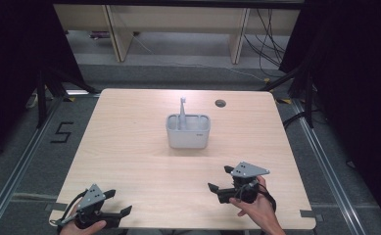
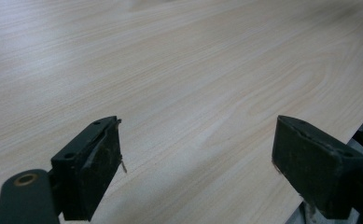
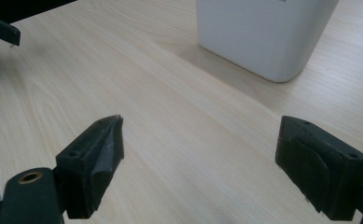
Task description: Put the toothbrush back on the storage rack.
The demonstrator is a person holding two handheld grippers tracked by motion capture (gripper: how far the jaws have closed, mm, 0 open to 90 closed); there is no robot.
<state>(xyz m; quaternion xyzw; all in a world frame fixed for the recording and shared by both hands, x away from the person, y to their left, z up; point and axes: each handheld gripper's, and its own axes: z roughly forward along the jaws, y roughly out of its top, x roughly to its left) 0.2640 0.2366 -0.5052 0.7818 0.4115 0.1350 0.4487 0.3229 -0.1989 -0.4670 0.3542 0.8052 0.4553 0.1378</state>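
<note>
A pale grey holder [image 1: 188, 131] with compartments stands near the middle of the wooden table [image 1: 129, 147]; a grey toothbrush-like stick [image 1: 181, 108] stands upright in its back left part. My left gripper [image 1: 117, 202] rests at the table's front left corner, open, with bare wood between its jaws [image 2: 198, 154]. My right gripper [image 1: 220, 178] hovers at the front right, open and empty, pointing left and toward the holder [image 3: 263, 32], whose white wall fills the top of the right gripper view.
A round cable hole [image 1: 220, 103] sits in the table's back right. Dark curtains and stands flank the table; wooden furniture legs [image 1: 119, 34] and cables [image 1: 271, 44] lie beyond. The front edge of the table is close to both hands.
</note>
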